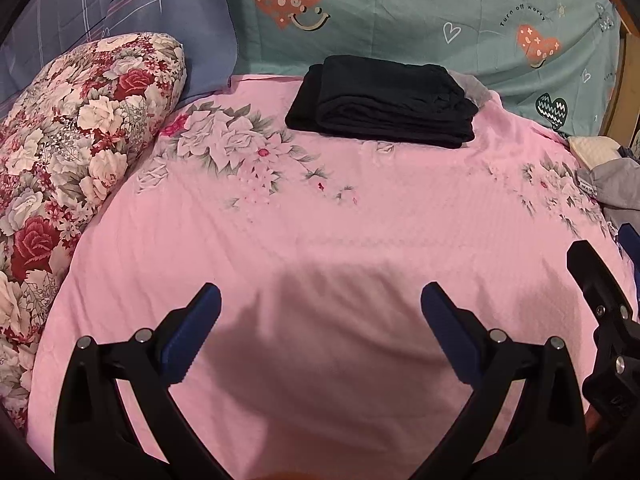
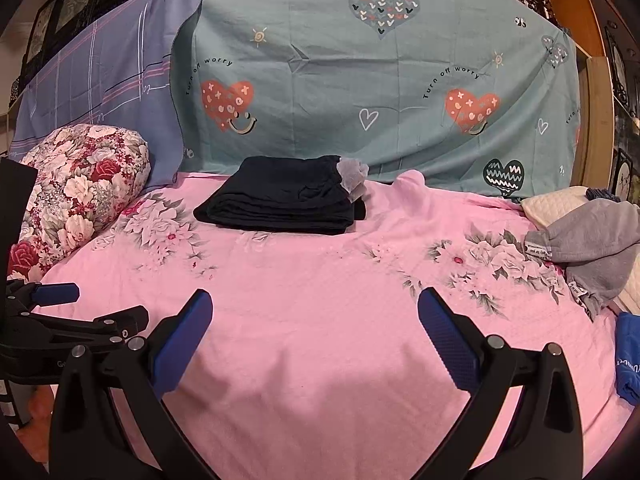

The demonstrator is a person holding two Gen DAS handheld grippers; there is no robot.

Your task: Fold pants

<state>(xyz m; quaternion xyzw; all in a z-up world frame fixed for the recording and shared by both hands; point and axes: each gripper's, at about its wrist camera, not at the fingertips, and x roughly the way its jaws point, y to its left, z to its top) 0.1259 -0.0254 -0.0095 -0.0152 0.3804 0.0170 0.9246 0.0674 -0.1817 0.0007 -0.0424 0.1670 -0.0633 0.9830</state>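
Black folded fabric pants (image 1: 384,100) lie in a neat stack at the upper centre of your left wrist view, on the pink flower-printed bed sheet (image 1: 320,220), against the teal heart-patterned cloth (image 1: 400,12). Your left gripper (image 1: 320,320) hovers low in the frame, blue pads spread wide and holding nothing. Your right gripper (image 2: 316,328) is released too, empty over the sheet. A red-and-white floral bolster pillow (image 2: 80,192) sits at left, a crumpled grey garment (image 2: 592,248) at right
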